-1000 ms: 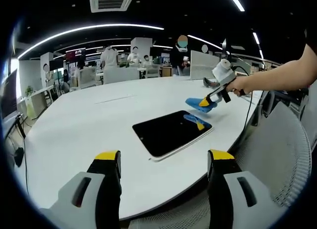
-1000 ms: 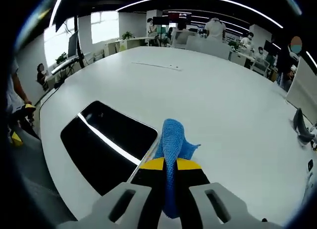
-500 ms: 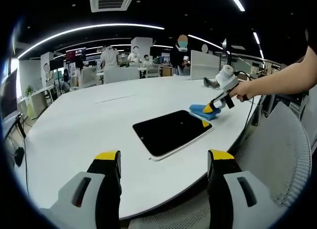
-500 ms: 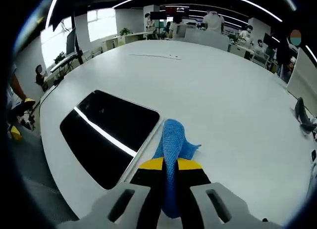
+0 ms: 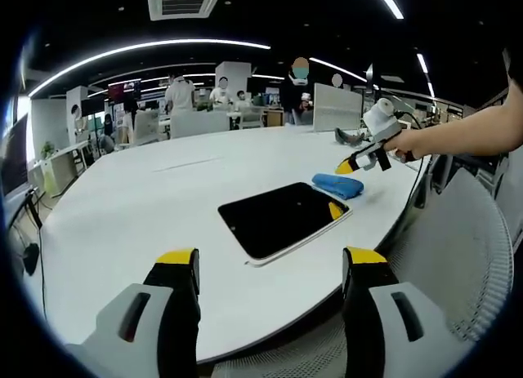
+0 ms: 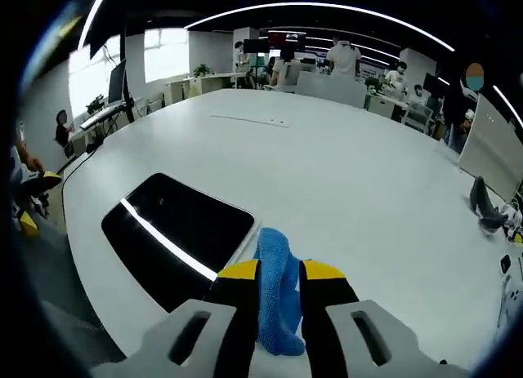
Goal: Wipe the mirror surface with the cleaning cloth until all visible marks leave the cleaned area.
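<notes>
Blue cloth point(image 5: 337, 185) lies released beside your mirror point(image 5: 282, 218), both tongs parted and empty, so no wiping looks underway.

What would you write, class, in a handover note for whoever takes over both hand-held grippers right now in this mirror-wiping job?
Left hand-held gripper: open, empty, facing the mirror.
Right hand-held gripper: open, just above the blue cloth, not gripping it.
Cloth lies on the white table beside the mirror's corner.
Done: cannot tell whether marks remain.
Left: regrip the cloth, check and wipe the mirror.
</notes>
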`<act>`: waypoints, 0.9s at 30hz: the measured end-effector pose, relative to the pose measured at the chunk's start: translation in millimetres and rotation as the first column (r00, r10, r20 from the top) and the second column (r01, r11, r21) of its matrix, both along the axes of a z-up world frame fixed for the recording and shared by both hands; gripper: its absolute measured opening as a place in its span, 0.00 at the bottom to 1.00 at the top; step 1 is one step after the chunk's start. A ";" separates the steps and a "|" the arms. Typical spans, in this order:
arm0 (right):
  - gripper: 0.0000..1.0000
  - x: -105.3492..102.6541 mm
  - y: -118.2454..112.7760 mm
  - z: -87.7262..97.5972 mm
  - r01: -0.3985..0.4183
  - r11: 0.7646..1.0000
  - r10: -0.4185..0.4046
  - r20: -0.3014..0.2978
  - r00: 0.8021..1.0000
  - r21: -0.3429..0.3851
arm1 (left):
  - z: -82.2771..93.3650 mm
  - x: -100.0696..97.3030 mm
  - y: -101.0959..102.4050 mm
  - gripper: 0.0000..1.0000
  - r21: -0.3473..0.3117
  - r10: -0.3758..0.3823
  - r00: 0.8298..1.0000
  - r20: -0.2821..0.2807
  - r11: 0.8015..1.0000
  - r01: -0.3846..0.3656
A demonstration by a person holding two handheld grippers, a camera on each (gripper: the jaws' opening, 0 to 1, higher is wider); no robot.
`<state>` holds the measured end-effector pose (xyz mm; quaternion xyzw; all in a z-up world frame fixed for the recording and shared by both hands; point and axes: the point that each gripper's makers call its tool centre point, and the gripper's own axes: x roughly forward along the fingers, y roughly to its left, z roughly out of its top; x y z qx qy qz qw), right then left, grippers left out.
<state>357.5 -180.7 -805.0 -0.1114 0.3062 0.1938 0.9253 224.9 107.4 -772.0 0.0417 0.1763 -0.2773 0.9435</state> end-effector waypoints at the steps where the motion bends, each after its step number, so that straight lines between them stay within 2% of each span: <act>1: 0.16 -1.8 -0.5 8.8 0.005 1.000 -0.005 0.022 1.000 0.019 | 0.1 -0.1 -0.2 0.69 -0.001 -0.001 1.000 0.000 1.000 0.001; 4: 0.17 -11.4 2.9 31.3 0.011 0.994 -0.018 0.069 0.997 0.105 | -1.0 -0.7 1.1 0.70 0.001 0.007 1.000 -0.004 1.000 -0.007; 7: 0.19 -23.2 -2.7 45.6 0.021 0.995 -0.032 0.106 0.994 0.103 | -0.9 -0.5 1.0 0.70 0.001 0.006 1.000 -0.003 1.000 -0.006; 10: 0.27 -35.2 -3.8 57.1 0.011 0.994 -0.028 0.158 0.987 0.105 | -0.8 -1.2 1.0 0.70 -0.001 0.004 1.000 -0.003 1.000 -0.004; 13: 0.34 -51.9 -5.9 63.4 0.015 0.994 -0.034 0.181 0.983 0.106 | -0.9 -1.1 2.4 0.71 -0.001 0.010 1.000 -0.002 1.000 -0.010; 17: 0.42 -75.6 2.0 63.3 0.012 0.990 -0.040 0.195 0.980 0.140 | -1.5 -1.5 4.1 0.72 -0.002 0.014 1.000 -0.003 1.000 -0.014; 21: 0.60 -95.4 9.8 54.5 0.008 0.994 -0.029 0.198 0.980 0.109 | -1.1 -1.3 5.9 0.73 -0.004 0.024 1.000 0.001 1.000 -0.024; 23: 0.70 -103.4 13.9 54.0 0.020 0.993 -0.045 0.204 0.978 0.120 | -0.3 -1.0 6.4 0.74 -0.007 0.024 1.000 0.006 1.000 -0.024; 25: 0.77 -108.9 18.7 54.1 0.029 0.990 -0.058 0.213 0.975 0.136 | -0.3 -1.2 6.7 0.74 -0.009 0.024 1.000 0.006 1.000 -0.024; 27: 0.81 -112.7 20.8 54.0 0.031 0.993 -0.057 0.229 0.972 0.115 | 0.2 -0.9 6.8 0.75 -0.011 0.024 1.000 0.009 1.000 -0.024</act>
